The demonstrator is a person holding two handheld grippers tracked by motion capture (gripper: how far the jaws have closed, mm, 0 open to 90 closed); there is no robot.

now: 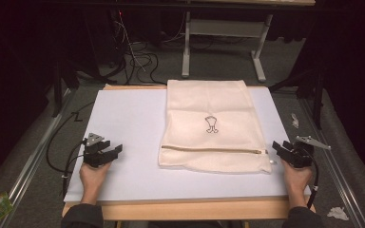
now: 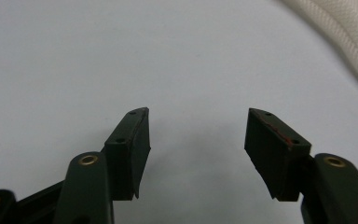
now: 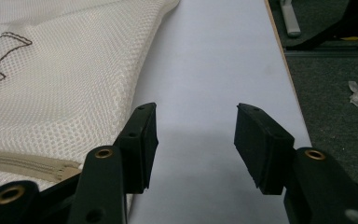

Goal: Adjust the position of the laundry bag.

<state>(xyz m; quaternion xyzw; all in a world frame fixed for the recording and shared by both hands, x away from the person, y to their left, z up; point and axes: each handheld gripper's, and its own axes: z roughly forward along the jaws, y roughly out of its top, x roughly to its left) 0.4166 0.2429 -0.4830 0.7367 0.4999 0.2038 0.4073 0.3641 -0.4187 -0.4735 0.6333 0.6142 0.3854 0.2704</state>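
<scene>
1. The left gripper (image 1: 108, 153) rests on the white-topped desk (image 1: 123, 123), jaws spread wide around nothing, well apart from the bag.
2. The cream mesh fabric bag (image 1: 209, 123) with a zip lies flat at the desk's middle, toward the right.
3. The right gripper (image 1: 280, 149) sits just beside the bag's zip end, jaws wide and holding nothing.
</scene>
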